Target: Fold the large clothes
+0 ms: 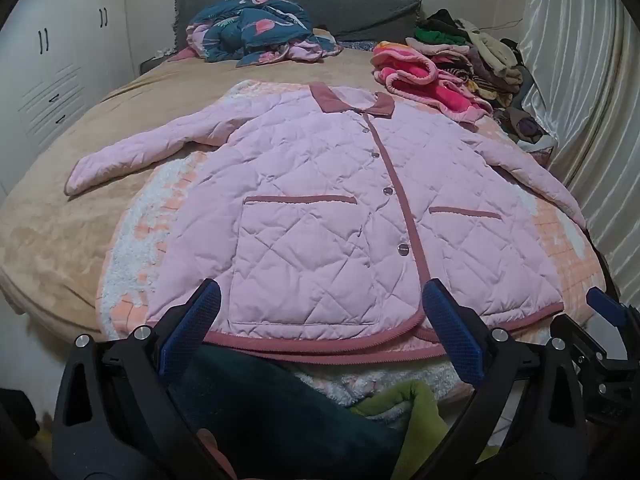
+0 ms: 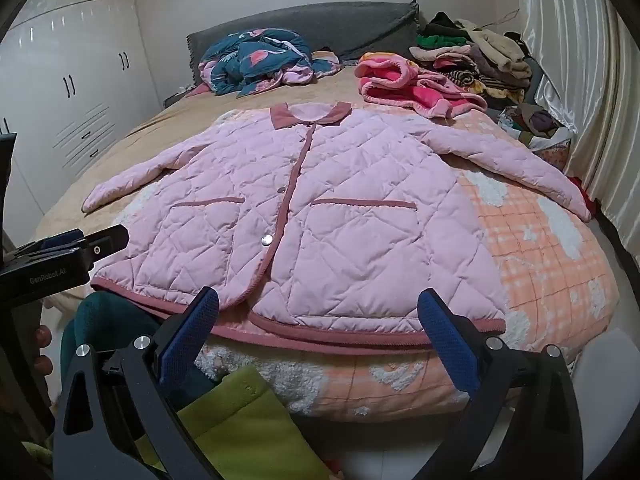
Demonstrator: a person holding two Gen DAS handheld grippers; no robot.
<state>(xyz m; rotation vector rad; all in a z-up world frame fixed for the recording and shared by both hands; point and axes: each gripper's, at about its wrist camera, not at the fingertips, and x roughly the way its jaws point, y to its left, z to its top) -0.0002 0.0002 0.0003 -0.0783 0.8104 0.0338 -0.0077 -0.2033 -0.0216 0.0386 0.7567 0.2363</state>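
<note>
white wardrobe [image 2: 76,92], grey headboard [image 2: 320,26], curtain [image 2: 580,92]

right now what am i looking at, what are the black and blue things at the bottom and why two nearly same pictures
There is no robot. A person holds a pair of hand tongs in each hand, and each pair has a wide-angle camera looking forward along its two fingers. The black arms with blue pads are those fingers.

One picture comes from the left tongs, the other from the right tongs, so both show one scene from slightly different spots. Each pair also shows at the edge of the other's picture.

Ahead is a bed with a peach blanket. On it a pink quilted jacket lies flat, buttoned, sleeves spread. Farther back are a blue quilt and a clothes pile.

Both tongs are open and hold nothing; they are near the jacket's hem.
</note>
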